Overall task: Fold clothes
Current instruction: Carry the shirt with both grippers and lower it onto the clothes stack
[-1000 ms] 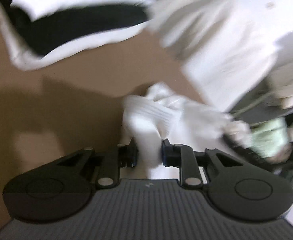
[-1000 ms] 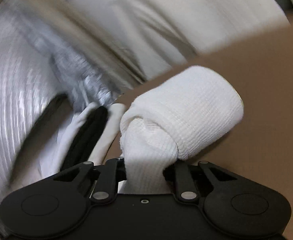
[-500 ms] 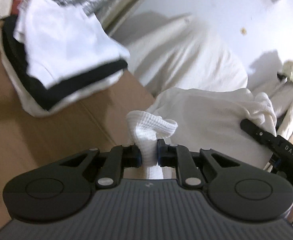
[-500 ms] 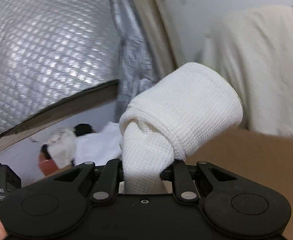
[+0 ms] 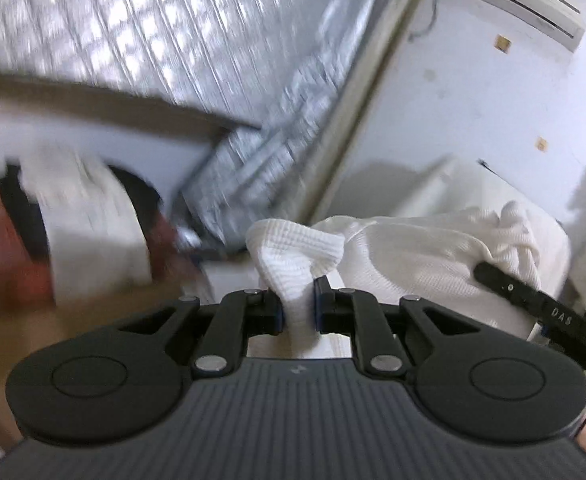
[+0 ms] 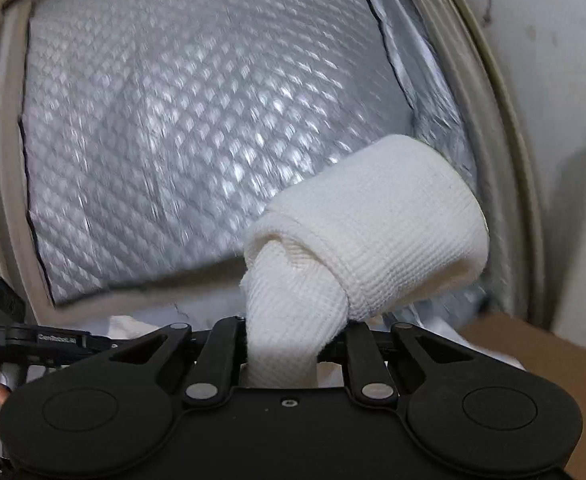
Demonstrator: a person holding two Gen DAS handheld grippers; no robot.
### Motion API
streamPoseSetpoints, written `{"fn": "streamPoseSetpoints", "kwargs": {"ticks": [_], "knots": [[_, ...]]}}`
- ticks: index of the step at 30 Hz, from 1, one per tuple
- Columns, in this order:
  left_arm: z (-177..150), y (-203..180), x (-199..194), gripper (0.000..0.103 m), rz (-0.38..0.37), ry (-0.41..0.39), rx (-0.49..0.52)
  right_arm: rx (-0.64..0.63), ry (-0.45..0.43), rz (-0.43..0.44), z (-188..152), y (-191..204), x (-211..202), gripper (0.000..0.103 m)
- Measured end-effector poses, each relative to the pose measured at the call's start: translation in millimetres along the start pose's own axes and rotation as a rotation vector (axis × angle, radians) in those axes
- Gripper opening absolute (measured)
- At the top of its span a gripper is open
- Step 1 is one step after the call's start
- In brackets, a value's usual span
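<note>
Between the clenched jaws of each hand-held gripper, left (image 5: 297,314) and right (image 6: 289,344), white waffle-knit garment (image 5: 405,252), bunched.

The garment (image 5: 413,256) is white with a fine waffle weave. The grippers are black: left gripper (image 5: 297,312), right gripper (image 6: 283,340). At twelve o'clock, the insulation sheet (image 6: 197,120) is silver with a quilted diamond pattern. At four o'clock, the cardboard (image 6: 553,360) is brown.

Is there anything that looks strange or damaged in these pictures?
The silver quilted foil sheet over the window looks torn: its right edge has pulled away from the frame and hangs crumpled. The white waffle garment, pinched in both tools, looks undamaged.
</note>
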State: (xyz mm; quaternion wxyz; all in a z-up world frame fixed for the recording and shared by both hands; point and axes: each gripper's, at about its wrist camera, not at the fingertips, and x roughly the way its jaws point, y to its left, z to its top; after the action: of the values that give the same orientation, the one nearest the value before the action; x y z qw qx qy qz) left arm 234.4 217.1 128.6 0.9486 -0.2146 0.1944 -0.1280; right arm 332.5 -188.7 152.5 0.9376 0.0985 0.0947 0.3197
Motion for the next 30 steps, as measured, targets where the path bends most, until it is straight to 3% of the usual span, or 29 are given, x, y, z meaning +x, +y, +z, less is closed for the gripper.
{"fn": "streamPoseSetpoints", "kwargs": {"ticks": [2, 5, 8, 11, 12, 14, 17, 20, 22, 23, 25, 26, 27, 29, 30], "knots": [[17.1, 10.2, 27.3, 0.013, 0.038, 0.013, -0.005, 0.032, -0.015, -0.019, 5.1, -17.5, 37.5, 0.016], [19.6, 30.8, 102.4, 0.014, 0.131, 0.062, 0.004, 0.069, -0.009, -0.103, -9.0, -52.4, 85.7, 0.016], [-15.7, 62.5, 197.9, 0.016, 0.338, 0.176, 0.020, 0.092, 0.110, -0.262, -50.4, -97.5, 127.4, 0.017], [-65.3, 101.1, 232.7, 0.016, 0.474, 0.257, -0.228, 0.097, 0.208, -0.379, -93.9, -129.1, 153.3, 0.020], [-81.7, 108.7, 230.7, 0.016, 0.479, 0.234, -0.303, 0.097, 0.232, -0.404, -108.4, -136.0, 158.0, 0.022], [-110.3, 107.9, 206.7, 0.017, 0.451, 0.115, -0.356, 0.161, 0.196, -0.400, -120.9, -147.2, 154.7, 0.027], [-112.2, 106.7, 198.6, 0.017, 0.436, 0.117, -0.362, 0.204, 0.200, -0.366, -116.0, -154.4, 152.2, 0.033], [-91.2, 91.7, 178.5, 0.018, 0.377, 0.056, -0.268, 0.223, 0.180, -0.341, -103.2, -154.8, 149.4, 0.030], [-79.7, 74.5, 161.0, 0.018, 0.342, 0.006, -0.174, 0.118, 0.140, -0.308, -97.0, -143.0, 148.5, 0.028], [-77.6, 66.3, 160.4, 0.018, 0.264, 0.024, -0.138, 0.083, 0.151, -0.305, -96.6, -143.3, 152.7, 0.028], [-80.2, 52.0, 169.4, 0.022, 0.045, 0.099, -0.091, 0.082, 0.198, -0.325, -98.0, -154.5, 164.1, 0.046], [-85.8, 44.6, 177.2, 0.025, -0.070, 0.136, -0.079, 0.107, 0.215, -0.331, -98.7, -160.7, 166.4, 0.046], [-91.8, 36.0, 187.5, 0.027, -0.111, 0.176, -0.058, 0.128, 0.224, -0.331, -98.9, -165.1, 166.8, 0.046], [-105.2, 17.3, 211.4, 0.027, -0.048, 0.252, 0.014, 0.169, 0.243, -0.332, -99.4, -173.9, 167.5, 0.045], [-112.6, 9.6, 221.2, 0.027, 0.010, 0.280, 0.063, 0.178, 0.236, -0.335, -99.3, -174.7, 166.1, 0.040]]}}
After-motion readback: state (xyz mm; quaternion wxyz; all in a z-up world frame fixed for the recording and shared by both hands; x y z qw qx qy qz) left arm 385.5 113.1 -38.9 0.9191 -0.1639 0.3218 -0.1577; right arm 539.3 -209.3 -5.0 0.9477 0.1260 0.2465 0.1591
